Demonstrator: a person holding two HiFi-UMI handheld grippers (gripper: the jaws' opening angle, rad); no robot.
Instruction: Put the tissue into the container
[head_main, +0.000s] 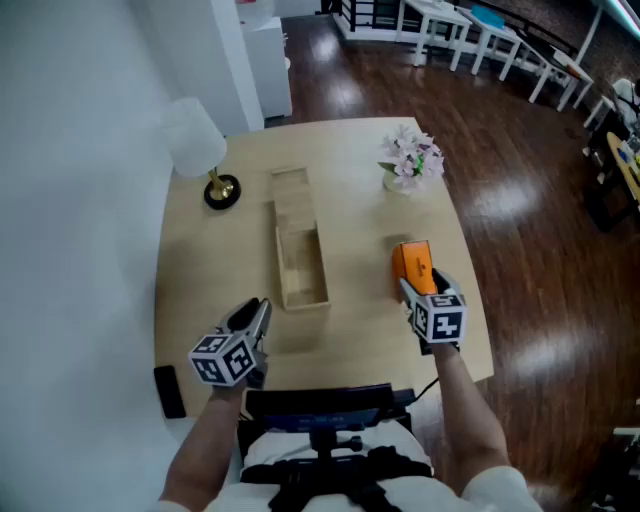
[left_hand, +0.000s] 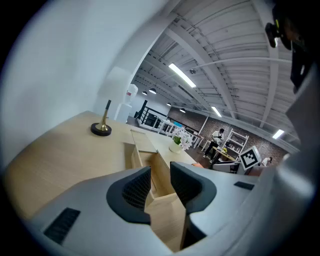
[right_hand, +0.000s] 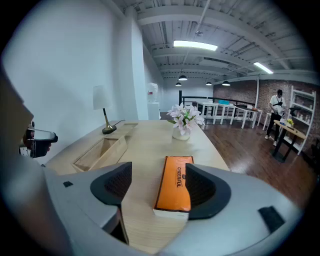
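Note:
An orange tissue pack (head_main: 412, 262) lies flat on the table at the right. My right gripper (head_main: 424, 292) is open around its near end. In the right gripper view the pack (right_hand: 174, 186) sits close against the right pad, with a clear gap to the left pad of the gripper (right_hand: 160, 184). The long open wooden container (head_main: 301, 262) lies mid-table, its lid slid toward the far end. My left gripper (head_main: 250, 322) hovers just before the container's near end. It is open and empty (left_hand: 160, 186), and the container's (left_hand: 156, 172) near wall shows through the gap.
A lamp (head_main: 203, 152) with a brass base stands at the far left and a vase of flowers (head_main: 410, 160) at the far right. A black flat object (head_main: 169, 391) lies at the table's near left edge. A dark chair back (head_main: 325, 405) is against the near edge.

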